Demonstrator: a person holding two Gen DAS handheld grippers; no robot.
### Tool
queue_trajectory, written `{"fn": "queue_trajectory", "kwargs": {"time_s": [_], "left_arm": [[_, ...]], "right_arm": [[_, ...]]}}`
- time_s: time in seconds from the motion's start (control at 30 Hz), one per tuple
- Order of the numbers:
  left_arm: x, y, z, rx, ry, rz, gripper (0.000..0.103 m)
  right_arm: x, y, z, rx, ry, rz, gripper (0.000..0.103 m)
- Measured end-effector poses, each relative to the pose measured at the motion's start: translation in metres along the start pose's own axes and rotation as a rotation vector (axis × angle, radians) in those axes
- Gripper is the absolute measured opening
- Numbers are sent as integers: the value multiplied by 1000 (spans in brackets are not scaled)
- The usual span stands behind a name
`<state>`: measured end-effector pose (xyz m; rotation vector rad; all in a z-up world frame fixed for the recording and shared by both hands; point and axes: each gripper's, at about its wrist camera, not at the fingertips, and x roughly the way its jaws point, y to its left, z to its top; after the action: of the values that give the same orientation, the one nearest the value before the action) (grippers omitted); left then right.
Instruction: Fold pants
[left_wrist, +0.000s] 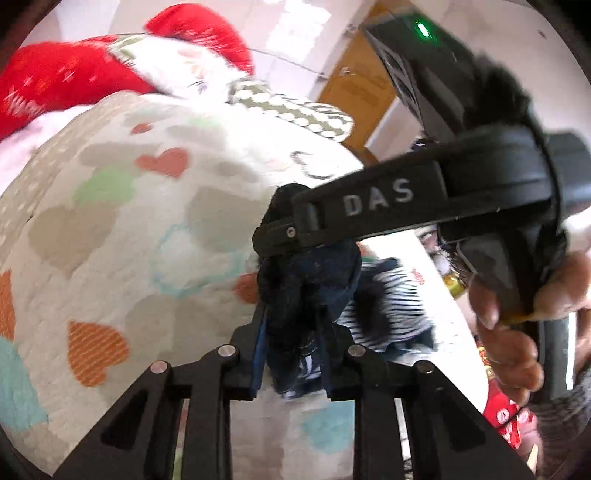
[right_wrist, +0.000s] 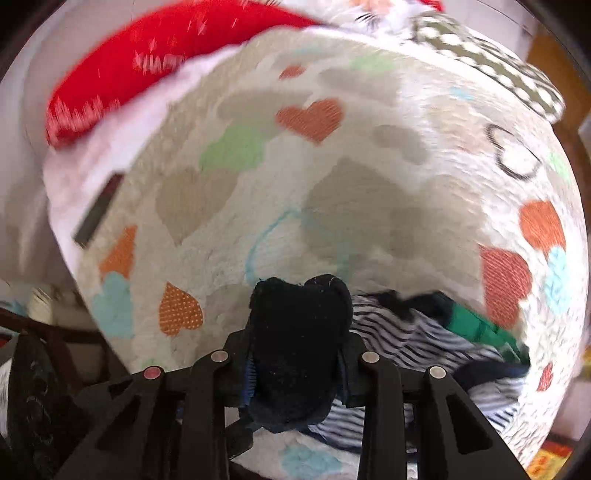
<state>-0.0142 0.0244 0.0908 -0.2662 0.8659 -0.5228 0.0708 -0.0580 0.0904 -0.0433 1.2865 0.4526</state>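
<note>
My left gripper (left_wrist: 295, 317) is shut on a bunch of the dark navy pants (left_wrist: 306, 288), held above the bed. My right gripper (right_wrist: 295, 347) is shut on another thick bunch of the same dark pants (right_wrist: 299, 332). In the left wrist view the right gripper's black body (left_wrist: 424, 206), marked DAS, crosses just beyond my left fingertips, with the person's hand (left_wrist: 509, 325) on its grip. The rest of the pants is hidden below both grippers.
A white bedspread with coloured hearts (right_wrist: 332, 192) covers the bed (left_wrist: 129, 221). Striped and green clothes (right_wrist: 424, 332) lie in a pile to the right (left_wrist: 388, 306). Red and white pillows (left_wrist: 74, 77) sit at the bed's far side (right_wrist: 166, 48). A wooden door (left_wrist: 365, 88) stands beyond.
</note>
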Motion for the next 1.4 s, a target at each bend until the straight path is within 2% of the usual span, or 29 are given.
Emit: {"fn": "queue_trajectory", "kwargs": {"time_s": [0.1,0.2,0.33,0.53,0.57,0.6,0.63,0.73,0.77,0.8,0.87,0.9,1.0,1.07,1.1,1.2,1.3,1.4], "left_arm": [[1,-17,4,11,13,-77,28],[6,-25,6,12,30,-117,33],[24,-25,11,14,76,-73,36],[63,-32,8,4,184,-64,36],[71,-34,6,5,206,-57,36],[77,-36,3,9,227,-46,36],[81,-38,1,14,238,-35,37],[84,-45,-7,50,241,-18,43],[85,-47,-9,62,235,-6,44],[84,-48,-10,69,230,1,44],[85,-49,-11,73,227,10,45],[85,-50,-12,76,226,17,45],[87,-52,-14,102,221,41,47],[89,-52,-15,111,223,54,50],[91,-51,-15,109,226,56,52],[96,-49,-18,97,236,55,58],[93,-50,-19,99,240,54,58],[81,-56,-17,119,225,62,58]], "right_arm": [[-25,-28,-4,63,-53,49,35],[-39,-67,-23,136,-96,85,35],[-45,-112,-44,220,-120,128,35],[-43,-158,-64,307,-145,191,38],[-42,-163,-68,310,-143,184,41],[-44,-169,-71,323,-147,158,50],[-50,-176,-75,358,-170,100,53],[-77,-187,-86,413,-268,7,55],[-88,-187,-88,415,-311,5,55],[-102,-184,-92,414,-366,31,55],[-113,-175,-94,398,-409,119,55],[-113,-169,-94,387,-415,201,55],[-96,-158,-99,394,-389,344,55],[-80,-157,-104,409,-364,319,55],[-70,-160,-109,431,-357,255,55],[-50,-171,-121,471,-371,163,55],[-39,-182,-132,504,-401,176,54],[-45,-184,-135,482,-425,169,54]]}}
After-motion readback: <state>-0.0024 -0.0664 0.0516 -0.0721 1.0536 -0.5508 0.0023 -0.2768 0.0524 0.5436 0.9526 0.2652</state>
